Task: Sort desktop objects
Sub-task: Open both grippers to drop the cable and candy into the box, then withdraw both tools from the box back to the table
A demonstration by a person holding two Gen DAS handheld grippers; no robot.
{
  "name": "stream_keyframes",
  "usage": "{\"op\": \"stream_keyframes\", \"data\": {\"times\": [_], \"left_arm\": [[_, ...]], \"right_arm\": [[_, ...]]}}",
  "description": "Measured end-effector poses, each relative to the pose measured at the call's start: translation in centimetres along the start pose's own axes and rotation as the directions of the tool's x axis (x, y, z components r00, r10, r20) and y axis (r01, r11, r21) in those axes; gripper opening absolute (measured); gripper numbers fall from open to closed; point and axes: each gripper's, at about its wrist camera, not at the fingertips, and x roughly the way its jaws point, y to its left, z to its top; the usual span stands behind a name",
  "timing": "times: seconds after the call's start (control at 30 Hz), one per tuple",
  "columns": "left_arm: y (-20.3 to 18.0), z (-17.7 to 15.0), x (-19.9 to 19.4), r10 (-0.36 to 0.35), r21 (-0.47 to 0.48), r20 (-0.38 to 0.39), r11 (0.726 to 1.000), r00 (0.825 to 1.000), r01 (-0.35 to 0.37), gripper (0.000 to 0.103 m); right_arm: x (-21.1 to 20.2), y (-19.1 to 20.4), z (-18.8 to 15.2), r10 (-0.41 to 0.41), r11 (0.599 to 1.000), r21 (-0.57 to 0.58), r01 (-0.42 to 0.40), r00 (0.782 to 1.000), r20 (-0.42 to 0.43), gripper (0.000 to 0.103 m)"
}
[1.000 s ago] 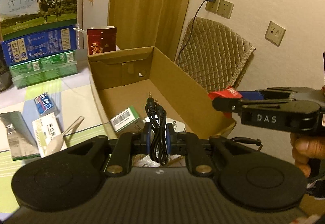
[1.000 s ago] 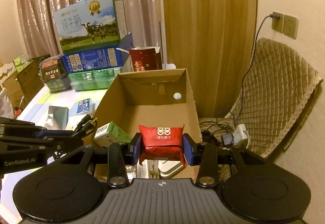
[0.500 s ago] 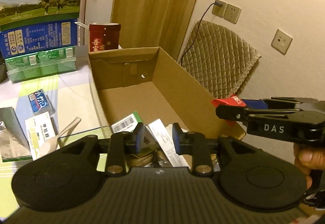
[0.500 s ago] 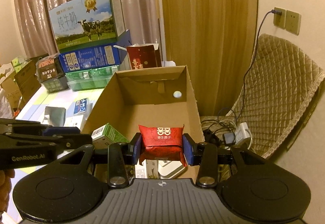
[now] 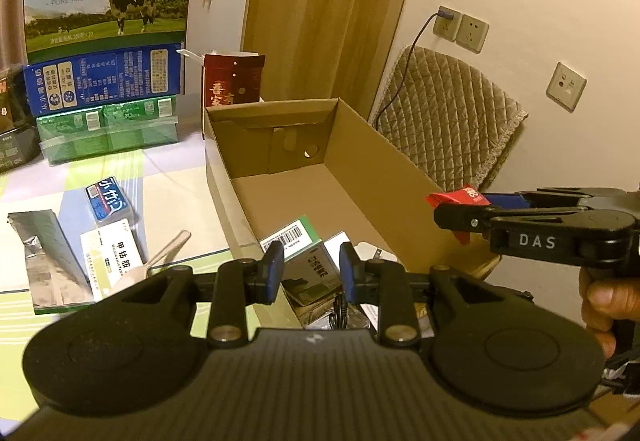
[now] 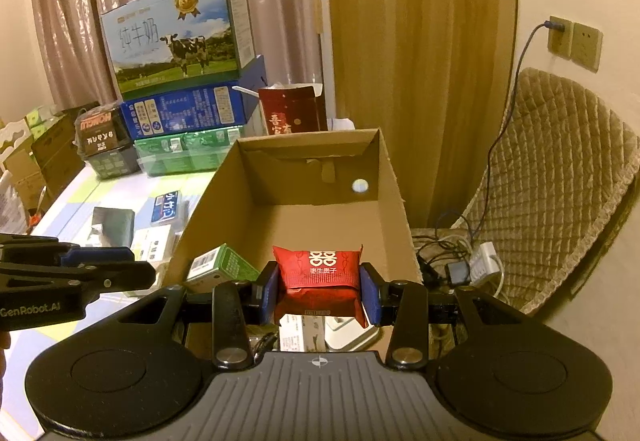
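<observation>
Now right gripper (image 6: pixel 320 291), lower centre of frame, clamps red packet (image 6: pixel 320 273) over near end of cardboard box (image 6: pixel 394 181). Left gripper (image 5: pixel 312 273) slightly parted, jaws just opened, empty, above boxes and black cable (image 5: pixel 340 315) in box.

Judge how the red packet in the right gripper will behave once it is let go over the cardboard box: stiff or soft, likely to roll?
The red packet looks like a puffed, crimp-sealed foil pouch, so probably light and slightly squashy; the right gripper pinches its sides. Its flat pillow shape suggests it will land and stay rather than roll. Glossy film may slide a little on the cardboard box floor.
</observation>
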Motion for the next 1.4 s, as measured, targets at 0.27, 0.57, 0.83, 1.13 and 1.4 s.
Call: {"op": "stream_keyframes", "data": {"times": [0.27, 0.57, 0.83, 1.13, 1.4], "left_arm": [[0.3, -0.2, -0.4, 0.018, 0.000, 0.005, 1.000, 1.000, -0.018, 0.028], [0.9, -0.7, -0.6, 0.037, -0.002, -0.005, 0.999, 0.999, -0.037, 0.029], [1.0, -0.8, -1.2, 0.041, -0.004, 0.001, 0.999, 0.999, -0.041, 0.030], [1.6, -0.9, -2.9, 0.057, -0.011, 0.013, 0.998, 0.998, -0.056, 0.032], [3.1, -1.1, -5.0, 0.087, -0.021, 0.031, 0.996, 0.996, -0.086, 0.042]], "right_arm": [[0.6, 0.4, 0.4, 0.010, 1.000, 0.002, -0.010, 1.000, 0.001, 0.061], [0.1, 0.0, 0.3, -0.002, 1.000, 0.024, 0.002, 1.000, 0.003, 0.061], [-0.7, 0.6, 0.2, 0.000, 1.000, 0.014, 0.000, 1.000, 0.002, 0.061], [-1.5, 2.3, 0.0, 0.010, 1.000, -0.012, -0.010, 1.000, 0.000, 0.062], [-2.2, 4.4, 0.0, 0.029, 0.999, -0.040, -0.029, 1.000, 0.007, 0.063]]}}
